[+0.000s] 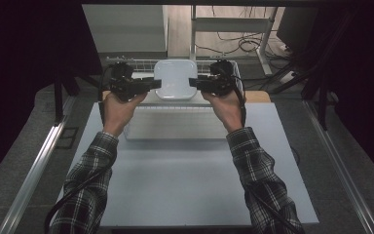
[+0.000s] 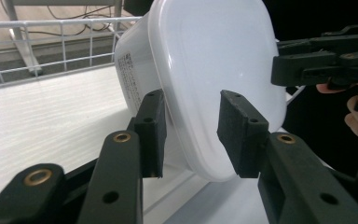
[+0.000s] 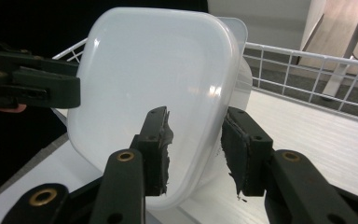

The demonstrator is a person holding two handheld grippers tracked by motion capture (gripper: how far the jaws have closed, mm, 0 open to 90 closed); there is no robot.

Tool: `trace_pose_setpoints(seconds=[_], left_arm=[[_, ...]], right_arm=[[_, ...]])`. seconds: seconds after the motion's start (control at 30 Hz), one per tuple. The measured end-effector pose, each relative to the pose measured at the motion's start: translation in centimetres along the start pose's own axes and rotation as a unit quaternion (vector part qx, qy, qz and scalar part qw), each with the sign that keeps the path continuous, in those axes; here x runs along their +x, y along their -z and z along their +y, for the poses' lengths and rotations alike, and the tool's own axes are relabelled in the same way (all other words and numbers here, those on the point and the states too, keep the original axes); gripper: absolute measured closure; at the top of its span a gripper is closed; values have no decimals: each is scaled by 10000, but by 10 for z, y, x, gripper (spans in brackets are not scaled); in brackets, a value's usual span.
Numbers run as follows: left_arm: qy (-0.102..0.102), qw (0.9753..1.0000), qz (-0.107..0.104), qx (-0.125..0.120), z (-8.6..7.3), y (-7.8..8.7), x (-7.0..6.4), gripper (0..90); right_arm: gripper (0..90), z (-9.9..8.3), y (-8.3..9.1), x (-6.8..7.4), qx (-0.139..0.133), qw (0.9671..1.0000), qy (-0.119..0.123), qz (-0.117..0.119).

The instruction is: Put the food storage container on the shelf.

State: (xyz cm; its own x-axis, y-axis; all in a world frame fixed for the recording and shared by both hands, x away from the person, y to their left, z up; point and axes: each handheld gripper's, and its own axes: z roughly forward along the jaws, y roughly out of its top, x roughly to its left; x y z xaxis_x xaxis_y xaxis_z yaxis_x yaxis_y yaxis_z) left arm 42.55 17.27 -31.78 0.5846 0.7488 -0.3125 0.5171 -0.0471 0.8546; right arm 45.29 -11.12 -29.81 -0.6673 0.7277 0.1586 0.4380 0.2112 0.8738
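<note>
Now both grippers flank the white lidded container (image 1: pixel 176 78) at the table's (image 1: pixel 190 190) far edge, by the wire rack (image 2: pixel 51 42): left gripper (image 1: pixel 157 84) and right gripper (image 1: pixel 193 83), jaws parted, straddle opposite lid rims, equally near, neither clamped.

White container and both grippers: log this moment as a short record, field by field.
container: white lidded plastic tub, at the far edge of the table
left gripper: at the tub's left edge, jaws open astride the lid rim
right gripper: at the tub's right edge, jaws open astride the rim
behind tub: white wire rack
contact: cannot tell whether either gripper touches the tub
</note>
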Motion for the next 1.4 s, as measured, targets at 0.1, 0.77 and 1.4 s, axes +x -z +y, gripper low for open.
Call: trace_pose_setpoints(seconds=[0.1, 0.77, 1.4], left_arm=[[-59, 9999, 88, 129, 0, -4, 0, 599], [-55, 9986, 524, 49, 11, -14, 2, 432], [-333, 9984, 449, -129, 10, -1, -4, 263]], right_arm=[[580, 1, -2, -1, 26, 10000, -13, -13], [482, 10, -19, -8, -6, 9987, 69, -500], [263, 9, -10, 1, 33, 9994, 262, -202]])
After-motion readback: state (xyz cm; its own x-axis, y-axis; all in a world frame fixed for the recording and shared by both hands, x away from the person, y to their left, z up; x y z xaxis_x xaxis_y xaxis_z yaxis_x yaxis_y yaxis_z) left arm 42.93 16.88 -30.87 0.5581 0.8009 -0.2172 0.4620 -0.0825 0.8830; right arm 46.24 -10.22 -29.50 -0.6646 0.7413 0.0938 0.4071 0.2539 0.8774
